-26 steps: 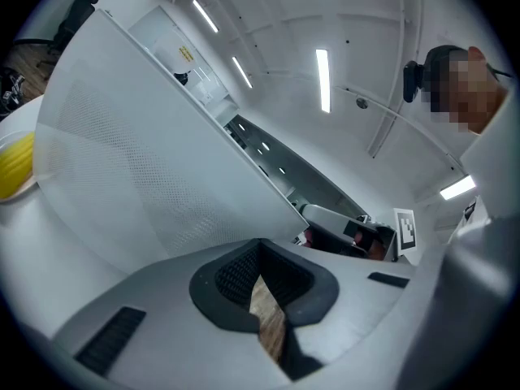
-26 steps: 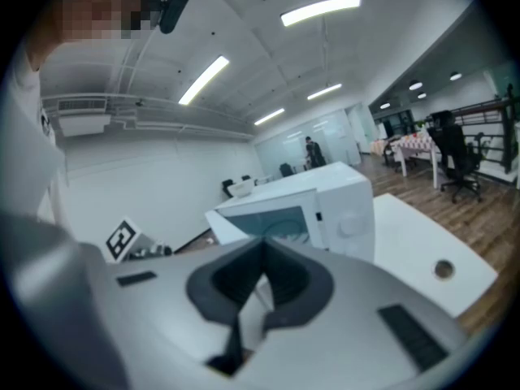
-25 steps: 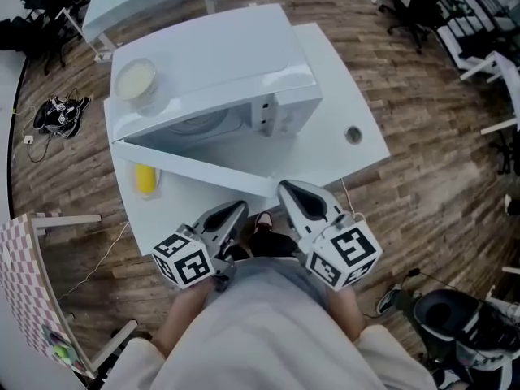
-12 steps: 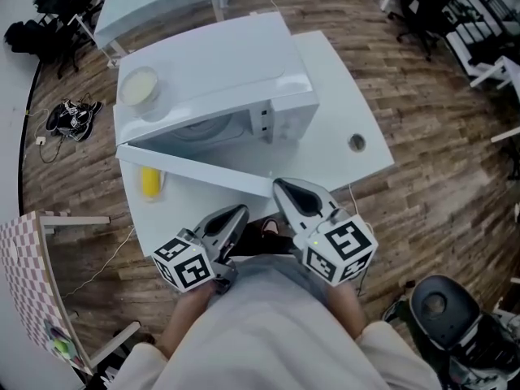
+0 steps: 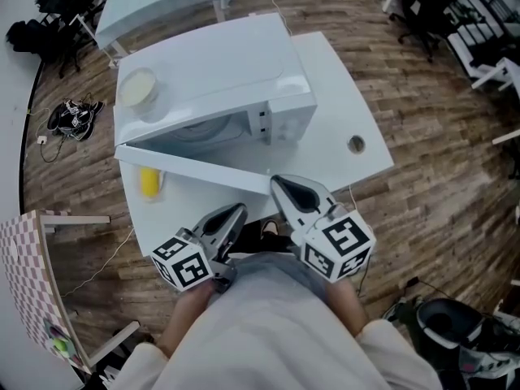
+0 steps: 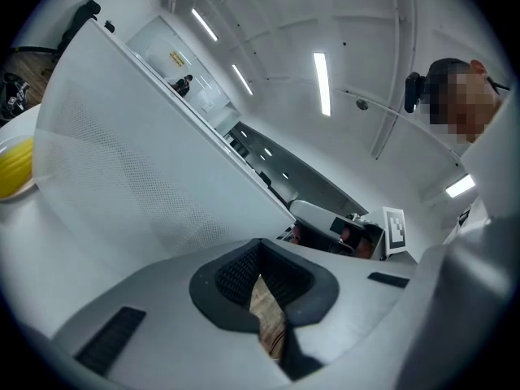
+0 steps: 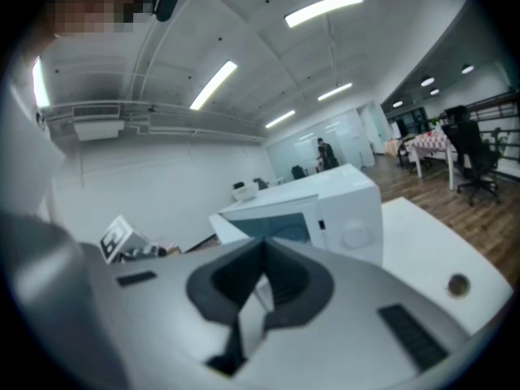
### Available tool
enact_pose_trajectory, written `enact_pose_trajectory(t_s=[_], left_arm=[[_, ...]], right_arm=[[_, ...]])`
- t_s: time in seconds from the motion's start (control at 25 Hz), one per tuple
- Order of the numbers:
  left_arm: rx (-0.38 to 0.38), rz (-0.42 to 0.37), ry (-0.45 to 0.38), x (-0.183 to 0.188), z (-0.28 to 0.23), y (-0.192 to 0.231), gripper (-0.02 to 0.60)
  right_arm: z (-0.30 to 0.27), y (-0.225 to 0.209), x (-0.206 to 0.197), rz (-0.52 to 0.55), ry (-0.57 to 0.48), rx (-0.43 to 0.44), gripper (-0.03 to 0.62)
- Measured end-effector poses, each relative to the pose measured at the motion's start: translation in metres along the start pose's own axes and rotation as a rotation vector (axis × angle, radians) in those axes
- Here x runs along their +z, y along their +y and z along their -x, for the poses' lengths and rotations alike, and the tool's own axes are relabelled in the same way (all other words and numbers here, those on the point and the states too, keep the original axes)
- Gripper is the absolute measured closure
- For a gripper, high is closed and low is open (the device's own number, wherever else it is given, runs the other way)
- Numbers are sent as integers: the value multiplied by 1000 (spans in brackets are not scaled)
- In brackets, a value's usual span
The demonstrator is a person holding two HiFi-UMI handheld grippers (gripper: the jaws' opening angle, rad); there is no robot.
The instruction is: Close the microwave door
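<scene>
Both sets of jaws closed, nothing held: left gripper (image 6: 260, 258) shows only a thin slit with wood floor behind it, and right gripper (image 7: 262, 260) looks the same. Head view: left gripper (image 5: 237, 210) sits low and close to the person's body, just off the table (image 5: 341, 96) front edge. Its camera faces the outer face of the microwave door (image 6: 146, 177), clear of it. Right gripper (image 5: 279, 184) has its tip right at the door's free edge (image 5: 195, 169); contact can't be confirmed. Door is swung wide open toward the person, hinged on the left of the microwave (image 5: 219, 63), which sits on the white table. Cream bowl (image 5: 138, 86) on top of the microwave, left side. Yellow item (image 5: 148, 179) on the table just outside the door near the hinge, also seen at the left gripper view's left edge (image 6: 12, 165). Round cable hole (image 5: 355, 143) in the table to the right of the microwave.
</scene>
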State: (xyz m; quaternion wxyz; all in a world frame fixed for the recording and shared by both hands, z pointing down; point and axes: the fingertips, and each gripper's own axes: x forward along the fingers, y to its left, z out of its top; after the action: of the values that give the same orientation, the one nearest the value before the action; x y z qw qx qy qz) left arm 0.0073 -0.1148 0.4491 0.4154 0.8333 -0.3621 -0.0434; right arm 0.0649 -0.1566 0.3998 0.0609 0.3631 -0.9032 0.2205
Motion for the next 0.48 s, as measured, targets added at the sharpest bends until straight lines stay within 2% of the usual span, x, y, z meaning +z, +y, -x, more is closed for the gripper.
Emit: enact_pose_trajectory(t_s=[0.28,0.48], left_arm=[[-35,1,10,3,-11,-4,565],[-31,12,14,8,-16,-2,565]], right_arm=[[-3,-10,6,-17,-8,8,574],[-7,-15,8,-25,-6,11,574]])
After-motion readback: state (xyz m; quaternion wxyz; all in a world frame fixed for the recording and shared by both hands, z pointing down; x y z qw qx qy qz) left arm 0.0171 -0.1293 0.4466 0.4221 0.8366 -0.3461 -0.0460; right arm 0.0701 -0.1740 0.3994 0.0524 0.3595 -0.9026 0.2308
